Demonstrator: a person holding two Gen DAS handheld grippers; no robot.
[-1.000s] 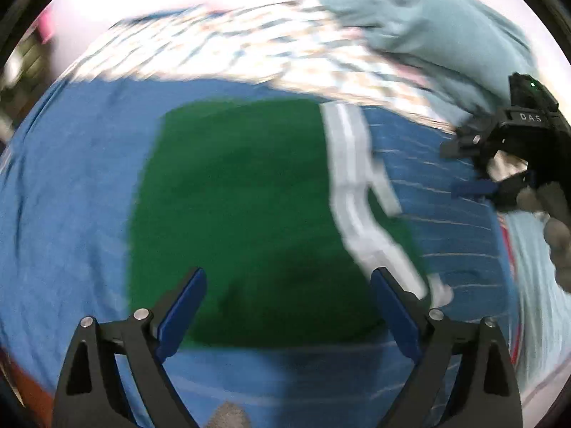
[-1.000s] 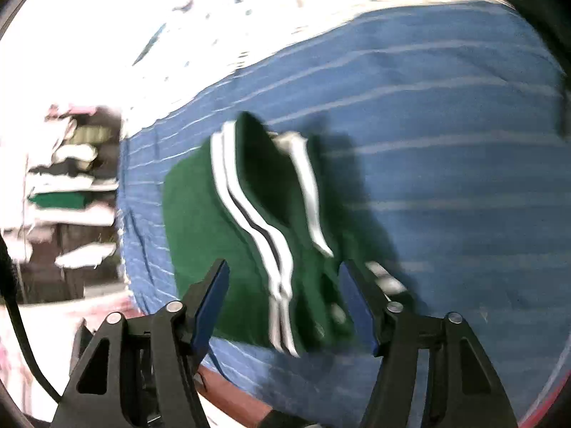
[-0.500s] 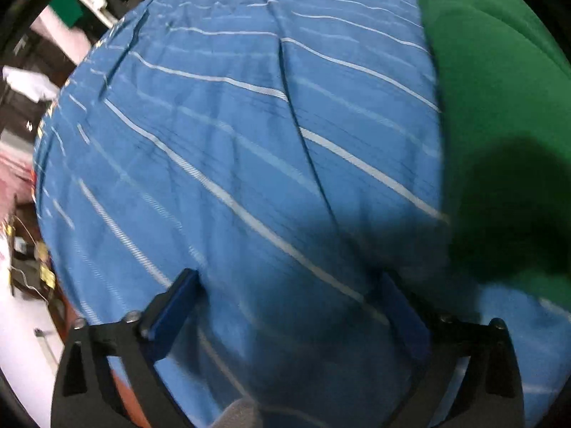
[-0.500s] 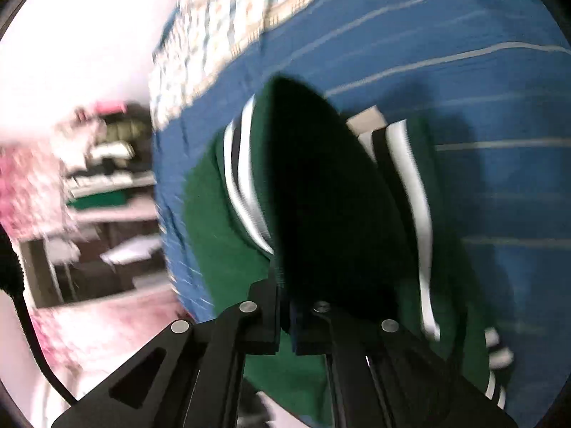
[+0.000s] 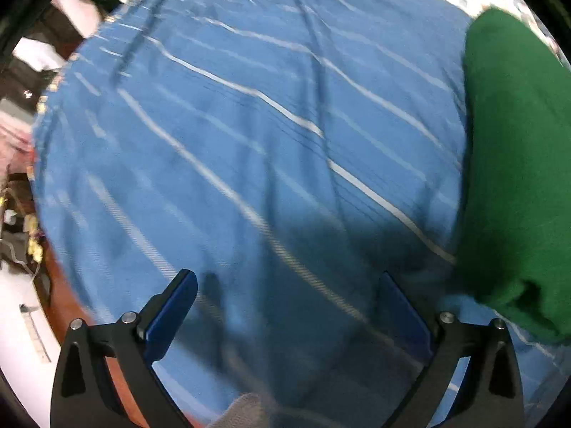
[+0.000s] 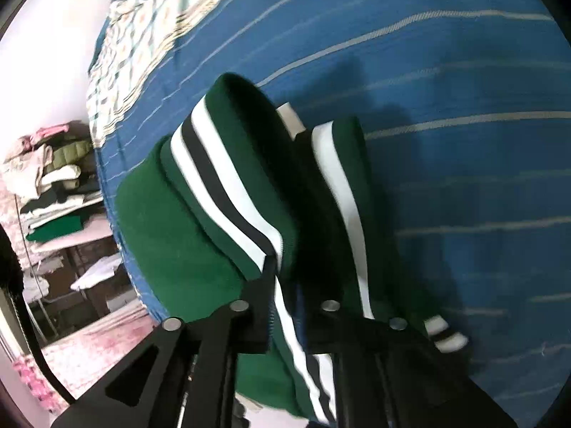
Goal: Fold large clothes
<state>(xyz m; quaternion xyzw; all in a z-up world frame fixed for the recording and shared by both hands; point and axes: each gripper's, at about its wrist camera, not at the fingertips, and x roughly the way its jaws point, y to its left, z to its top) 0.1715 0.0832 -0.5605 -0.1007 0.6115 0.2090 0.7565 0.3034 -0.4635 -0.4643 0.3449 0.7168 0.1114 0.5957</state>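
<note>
A green garment (image 6: 171,221) with a white-and-black striped hem (image 6: 228,185) lies bunched on the blue striped bedsheet (image 6: 464,107). My right gripper (image 6: 287,285) points down at it, and a raised fold of the hem runs between its jaws. The jaws are opening, with a slim gap showing beside the cloth. In the left wrist view the same green garment (image 5: 517,142) lies at the right edge. My left gripper (image 5: 285,296) is wide open close over bare bedsheet (image 5: 249,125), left of the garment, with nothing between its fingers.
A patterned quilt (image 6: 135,46) covers the far end of the bed. Shelves stacked with folded clothes (image 6: 57,192) stand beyond the bed's side. The bed's wooden edge (image 5: 67,306) and pale floor show at the lower left of the left wrist view.
My left gripper swung off the green garment to bare sheet on its left and sank closer. My right gripper dropped, shut on the striped hem, then its jaws parted a little.
</note>
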